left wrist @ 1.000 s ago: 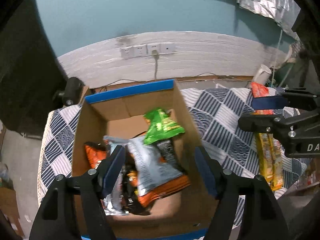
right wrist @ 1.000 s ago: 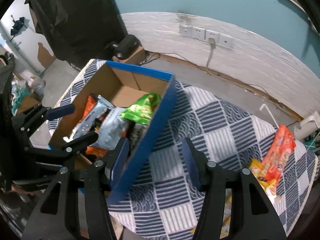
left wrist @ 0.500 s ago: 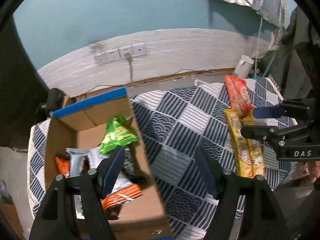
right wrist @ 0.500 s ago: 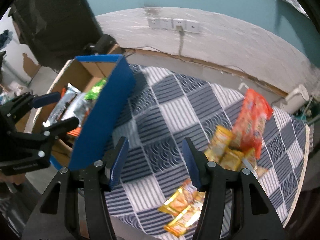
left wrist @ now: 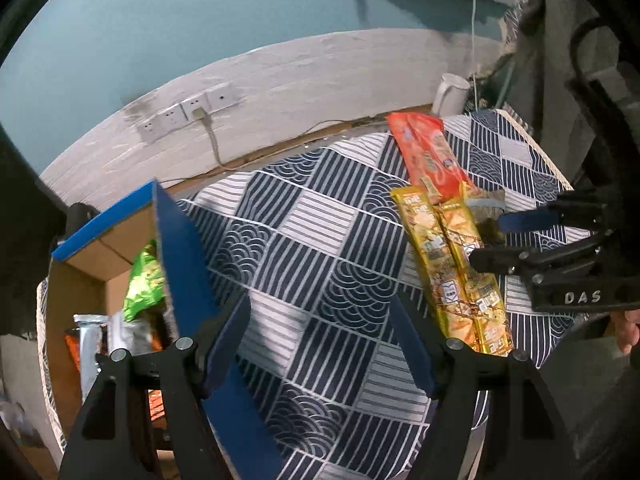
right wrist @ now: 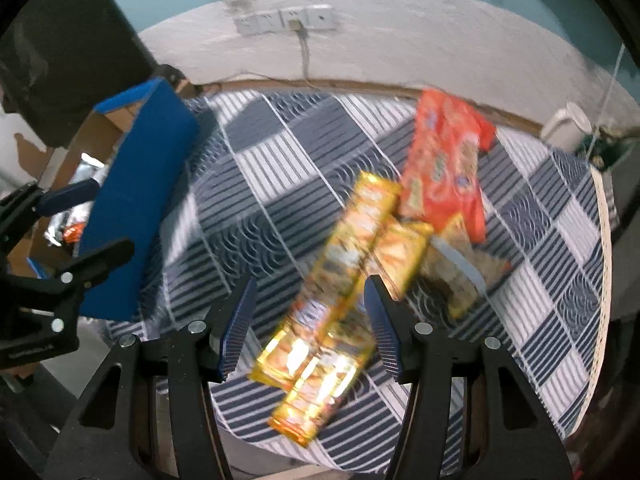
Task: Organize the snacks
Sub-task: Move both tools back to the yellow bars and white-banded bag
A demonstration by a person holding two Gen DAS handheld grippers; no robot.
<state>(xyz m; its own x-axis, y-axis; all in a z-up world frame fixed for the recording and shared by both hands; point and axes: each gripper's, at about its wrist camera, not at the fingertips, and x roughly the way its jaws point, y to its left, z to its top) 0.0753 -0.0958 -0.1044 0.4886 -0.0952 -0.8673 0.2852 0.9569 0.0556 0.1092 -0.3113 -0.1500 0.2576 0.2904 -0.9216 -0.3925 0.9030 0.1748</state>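
Checked navy-and-white cloth covers the tabletop [right wrist: 280, 168]. Long yellow foil snack packets [right wrist: 340, 280] lie diagonally at frame centre, lower ends between the released, empty right claw [right wrist: 308, 320]. Left claw [left wrist: 320, 344] (also released) hovers further off.

Legible text: "DAS", in raised letters on the right gripper [left wrist: 532, 236] body. Print on the snack packs [left wrist: 452, 264] is unreadable.

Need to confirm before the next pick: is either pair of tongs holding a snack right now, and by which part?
Nothing is held. The left tongs stand open over bare cloth; the right tongs hang open above the yellow snack packs, pads clear of them.
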